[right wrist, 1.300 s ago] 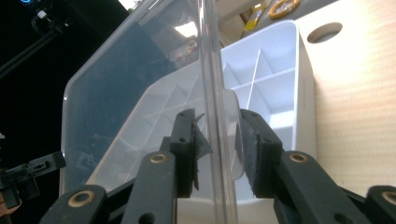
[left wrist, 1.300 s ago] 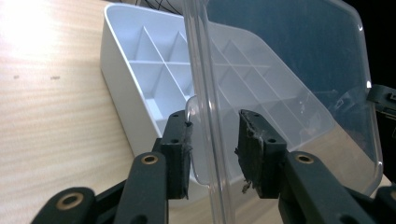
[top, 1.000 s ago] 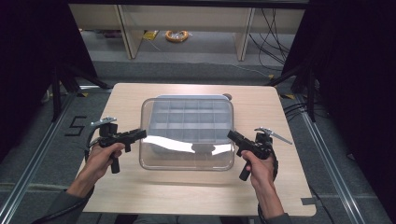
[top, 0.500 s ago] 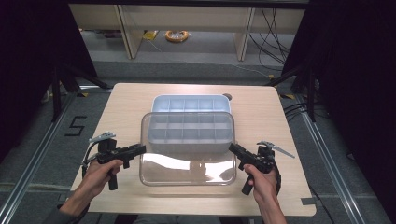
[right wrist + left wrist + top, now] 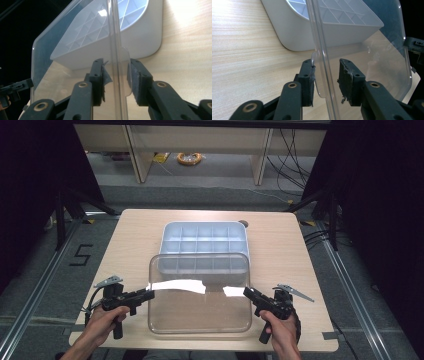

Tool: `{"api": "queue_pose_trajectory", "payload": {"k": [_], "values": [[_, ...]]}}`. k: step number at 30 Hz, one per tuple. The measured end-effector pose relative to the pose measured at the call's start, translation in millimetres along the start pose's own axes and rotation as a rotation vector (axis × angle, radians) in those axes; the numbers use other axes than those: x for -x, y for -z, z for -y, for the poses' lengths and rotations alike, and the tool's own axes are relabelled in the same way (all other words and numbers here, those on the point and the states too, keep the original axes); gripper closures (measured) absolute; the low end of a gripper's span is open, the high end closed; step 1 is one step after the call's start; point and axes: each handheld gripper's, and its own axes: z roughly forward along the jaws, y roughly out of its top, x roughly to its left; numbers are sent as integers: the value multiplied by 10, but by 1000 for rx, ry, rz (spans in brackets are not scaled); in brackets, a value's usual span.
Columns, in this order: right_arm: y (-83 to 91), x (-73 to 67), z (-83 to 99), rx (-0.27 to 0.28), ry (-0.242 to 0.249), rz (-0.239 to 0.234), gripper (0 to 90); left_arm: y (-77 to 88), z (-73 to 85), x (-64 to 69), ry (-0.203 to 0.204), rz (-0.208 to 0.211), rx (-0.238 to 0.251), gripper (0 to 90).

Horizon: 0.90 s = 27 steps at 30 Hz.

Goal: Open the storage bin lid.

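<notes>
The left gripper (image 5: pixel 150 294) is clamped on the side tab of the clear lid (image 5: pixel 200 312), the rim being pinched between its pads (image 5: pixel 308 82). The right gripper (image 5: pixel 246 292) is closed on the opposite tab in the same way, seen edge-on in the right gripper view (image 5: pixel 116 72). The lid is thus carried between the two, at six o'clock from the white compartment box (image 5: pixel 204 240), whose near edge is overlapped by the lid's far edge; whether the lid is already resting on the table (image 5: pixel 125 235) cannot be told.

The risk is judged to lie in the thin tabs: only a small lip is gripped on each side, so a slip could be caused by any uneven pull. If one hand is lowered faster than the other, the lid could be twisted and flexed out of a pad. The box could also be nudged toward twelve o'clock if the lid's far edge is dragged against it.
</notes>
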Motion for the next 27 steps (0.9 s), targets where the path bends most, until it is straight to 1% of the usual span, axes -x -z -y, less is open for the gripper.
{"api": "queue_pose_trajectory", "payload": {"k": [1,2,3,4,5,6,7,8,9,10,11,12,13,14,15,16,17,18,19,20,22,23,26,27], "values": [[1,-1,8,-5,2,7,666,8,10,1,-5,9,-2,639],[5,-2,20,-6,9,20,666,15,25,12,-10,1,-1,638],[11,-3,34,-6,7,7,666,29,36,15,-17,-1,-14,635],[11,-3,34,-6,7,7,666,29,36,15,-17,-1,-14,635],[15,-6,64,-12,17,19,665,37,67,16,-20,-7,-13,634],[20,-3,74,-19,17,13,665,37,67,16,-20,-7,-13,633],[28,-2,88,-13,20,-9,665,42,95,16,-11,-9,-16,635],[33,-10,96,-13,21,10,665,47,109,25,-19,-17,-20,633],[43,-23,104,-14,16,5,664,48,122,35,-25,-18,-27,629],[51,-28,112,-19,20,14,664,47,139,41,-18,-21,-23,631],[57,-20,120,-19,19,8,664,47,139,41,-18,-21,-23,632],[63,-15,129,-18,10,5,664,41,165,41,-18,-14,-29,631],[71,-4,140,-17,12,-5,663,47,175,39,-14,-6,-42,631],[74,-4,148,-24,3,13,663,46,187,44,-13,-5,-42,631],[72,15,164,-15,24,7,663,43,200,47,-15,-4,-48,630],[72,15,164,-15,24,7,663,43,200,47,-15,-4,-48,629],[83,3,177,-26,17,34,663,41,209,50,-13,-12,-48,629],[94,3,187,-32,12,24,663,35,223,56,-12,-17,-44,628],[94,22,207,-30,26,22,663,33,237,57,-17,-17,-55,626],[97,20,216,-27,26,22,663,31,244,53,-18,-11,-60,626],[115,11,238,-41,24,30,660,27,251,56,-22,-12,-64,623],[119,18,243,-39,31,37,660,24,264,59,-16,-7,-65,623],[130,22,265,-43,38,40,660,26,276,62,-18,-7,-68,620],[129,30,297,-40,39,37,660,23,283,60,-19,-14,-77,618]]}}
